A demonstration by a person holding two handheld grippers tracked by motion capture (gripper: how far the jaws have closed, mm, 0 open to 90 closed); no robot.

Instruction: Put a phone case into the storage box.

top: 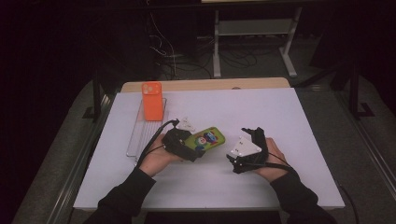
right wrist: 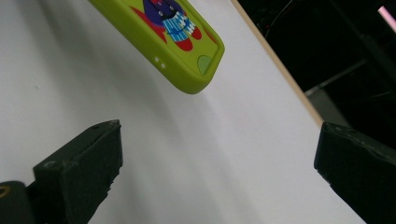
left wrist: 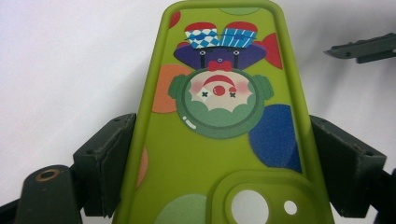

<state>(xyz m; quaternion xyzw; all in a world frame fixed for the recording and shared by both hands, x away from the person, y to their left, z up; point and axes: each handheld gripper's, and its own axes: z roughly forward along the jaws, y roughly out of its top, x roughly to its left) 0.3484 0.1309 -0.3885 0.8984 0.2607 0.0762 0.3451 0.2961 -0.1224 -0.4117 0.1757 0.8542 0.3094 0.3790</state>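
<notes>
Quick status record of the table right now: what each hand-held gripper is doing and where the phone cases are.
left hand-held gripper: shut on the green rubbery phone case with a clown print, jaws on its two long edges
green case position: held just above the white table, camera cutout end toward the gripper
right hand-held gripper: open, nothing between the jaws, pointed toward the case's free end
orange phone case: upright at the far end of the clear ridged tray

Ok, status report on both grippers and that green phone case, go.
Left gripper shut on green cartoon-print silicone phone case. Right gripper open, empty, short of case's free end. Nothing between them.
</notes>
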